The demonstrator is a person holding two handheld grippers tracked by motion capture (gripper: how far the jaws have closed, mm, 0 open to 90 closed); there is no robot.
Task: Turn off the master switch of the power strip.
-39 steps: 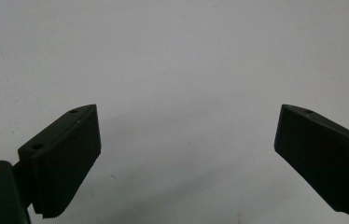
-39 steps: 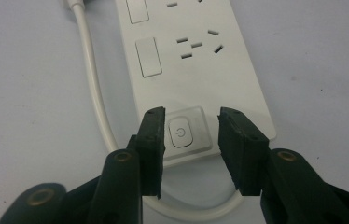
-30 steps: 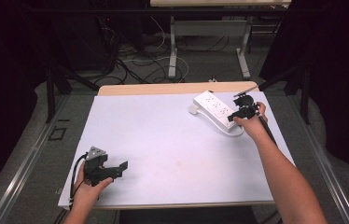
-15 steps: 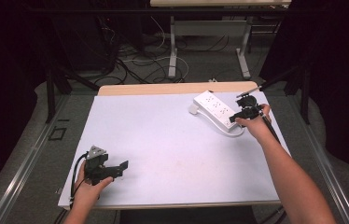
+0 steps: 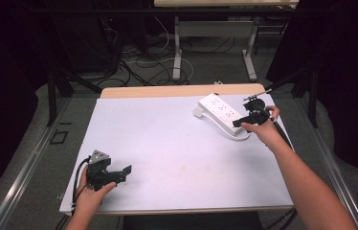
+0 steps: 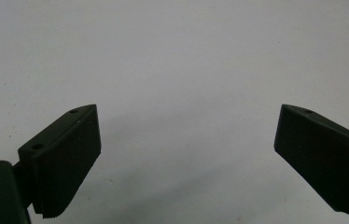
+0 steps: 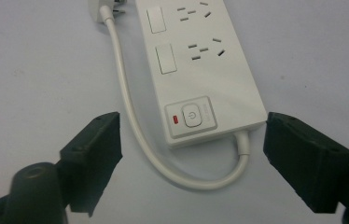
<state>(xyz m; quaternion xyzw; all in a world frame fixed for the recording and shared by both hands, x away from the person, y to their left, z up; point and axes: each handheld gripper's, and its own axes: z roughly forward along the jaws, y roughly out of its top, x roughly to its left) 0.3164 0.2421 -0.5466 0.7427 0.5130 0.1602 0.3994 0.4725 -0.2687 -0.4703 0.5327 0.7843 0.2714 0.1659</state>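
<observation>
A white power strip (image 5: pixel 219 113) lies slantwise on the far right of the white table (image 5: pixel 177 143). In the right gripper view its end with the power button (image 7: pixel 190 116) and a small red light faces me. Its short white cable (image 7: pixel 130 126) loops from that end back to the plug (image 7: pixel 109 8). My right gripper (image 5: pixel 238 123) (image 7: pixel 193 142) hovers just off that end. Its jaws have just been opening and stand wide, touching neither strip nor cable. My left gripper (image 5: pixel 125 172) (image 6: pixel 186 154) rests near the front left edge, open over bare table.
A wooden strip (image 5: pixel 167 91) runs along the table's far edge. Behind it, desk legs (image 5: pixel 178 52) and loose cables (image 5: pixel 139 67) sit on the dark floor. Bare white surface stretches between the two grippers.
The right gripper has drawn slightly back from the power strip's end. The left hand has stayed where it was.
</observation>
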